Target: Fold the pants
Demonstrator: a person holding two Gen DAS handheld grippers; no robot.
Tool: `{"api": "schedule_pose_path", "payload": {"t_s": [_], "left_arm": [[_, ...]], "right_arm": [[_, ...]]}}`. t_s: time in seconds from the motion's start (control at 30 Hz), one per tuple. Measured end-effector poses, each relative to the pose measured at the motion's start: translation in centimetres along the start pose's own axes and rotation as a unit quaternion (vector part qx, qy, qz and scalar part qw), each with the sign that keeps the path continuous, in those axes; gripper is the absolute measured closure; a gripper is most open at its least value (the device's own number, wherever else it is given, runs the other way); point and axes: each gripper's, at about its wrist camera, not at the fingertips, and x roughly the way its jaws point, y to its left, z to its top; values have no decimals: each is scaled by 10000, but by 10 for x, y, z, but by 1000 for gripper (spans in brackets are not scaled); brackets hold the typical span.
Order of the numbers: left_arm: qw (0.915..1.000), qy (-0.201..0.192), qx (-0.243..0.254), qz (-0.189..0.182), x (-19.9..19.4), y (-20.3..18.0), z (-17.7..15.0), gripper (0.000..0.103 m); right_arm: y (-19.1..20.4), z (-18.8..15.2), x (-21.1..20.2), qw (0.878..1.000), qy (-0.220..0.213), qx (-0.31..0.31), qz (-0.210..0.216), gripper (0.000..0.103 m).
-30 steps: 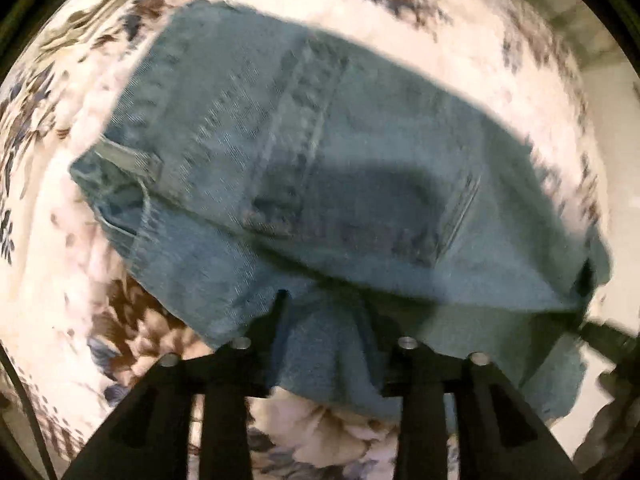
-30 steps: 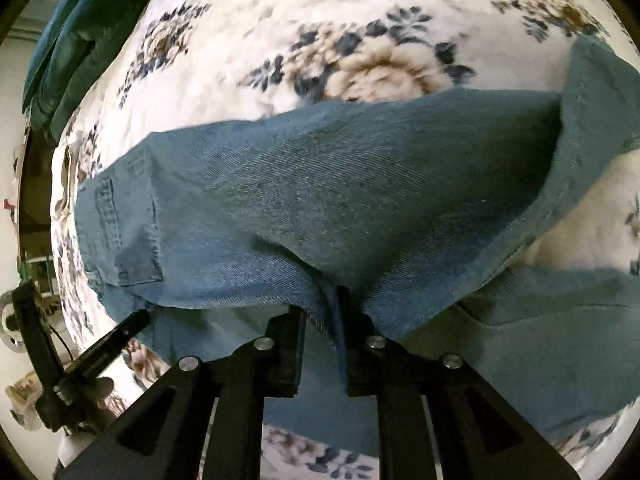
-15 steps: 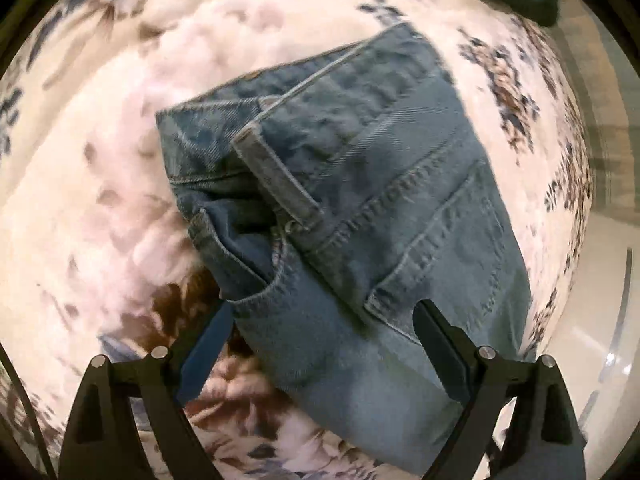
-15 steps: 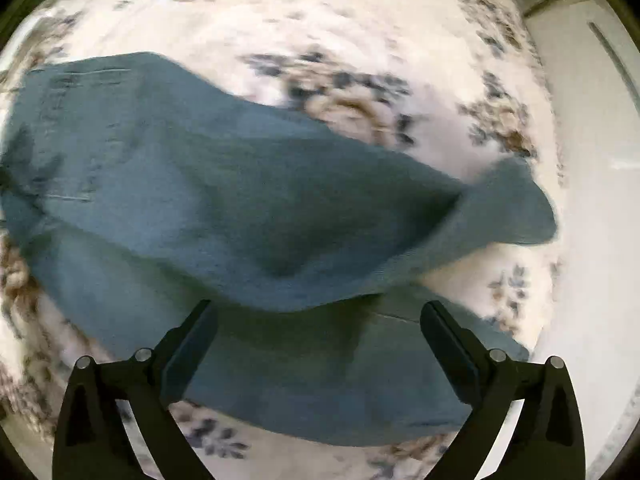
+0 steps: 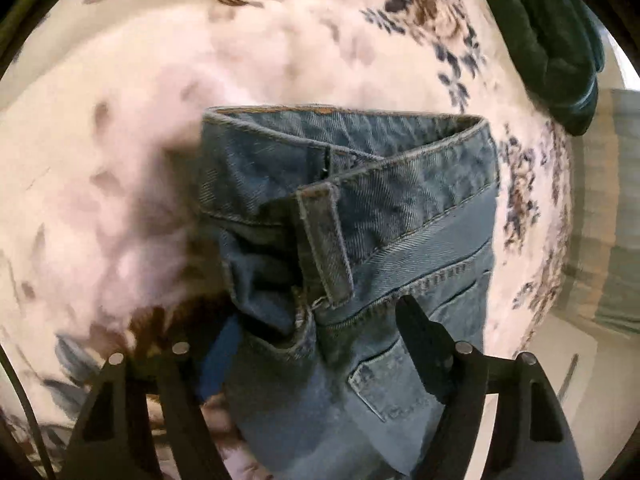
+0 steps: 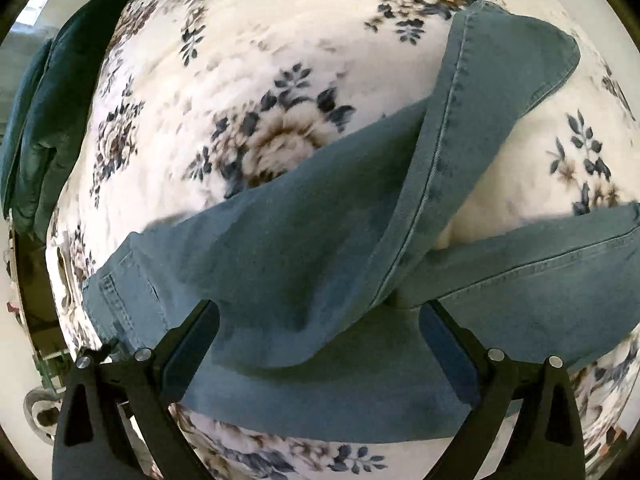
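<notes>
Blue jeans [image 5: 400, 208] lie on a floral bedspread [image 5: 120, 120]. In the left wrist view I see the waistband, a belt loop [image 5: 324, 240] and a back pocket. My left gripper [image 5: 320, 332] hangs over the waist corner; its jaws are closing with denim between them, and the pads do not press on it. In the right wrist view the jeans' legs [image 6: 300, 248] lie crossed, one leg end [image 6: 500, 80] flopped up to the right. My right gripper [image 6: 320, 328] stands wide open above the fold, holding nothing.
A dark green cushion [image 5: 552, 40] lies at the bedspread's far edge, seen also in the right wrist view as a cushion [image 6: 44, 120] at the left. Pale floor [image 5: 580, 340] shows past the bed's right side. Flowered bedspread [image 6: 280, 40] stretches beyond the jeans.
Both grippers were shut on denim a second ago and have let go. The left one rolled and moved to the waistband, its jaws now narrower than half a second ago. The right stays wide.
</notes>
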Motion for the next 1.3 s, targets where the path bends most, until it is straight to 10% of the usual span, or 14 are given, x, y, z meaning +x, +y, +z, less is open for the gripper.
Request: {"api": "schedule_pose_path", "payload": {"t_s": [0.47, 0.63, 0.9, 1.07, 1.13, 1.3], "left_arm": [[9979, -283, 577, 28, 12, -28, 22, 28], [9883, -871, 1225, 275, 3, -50, 21, 79], [9739, -1214, 1656, 968, -26, -36, 16, 85], [9756, -1161, 1508, 1091, -19, -29, 15, 84], [9745, -1200, 1574, 1055, -23, -35, 12, 85], [9735, -1196, 1677, 997, -34, -39, 13, 85]], "right_arm": [[-7, 10, -7, 9978, -499, 433, -65, 2], [-28, 26, -21, 9916, -859, 940, -247, 2], [-55, 108, 10, 9813, -853, 1096, -1334, 7], [-77, 127, 62, 9812, -132, 1244, -1471, 55], [-85, 121, 55, 9812, -360, 1402, -1275, 81], [-130, 55, -23, 9618, -1388, 2351, -214, 98]]}}
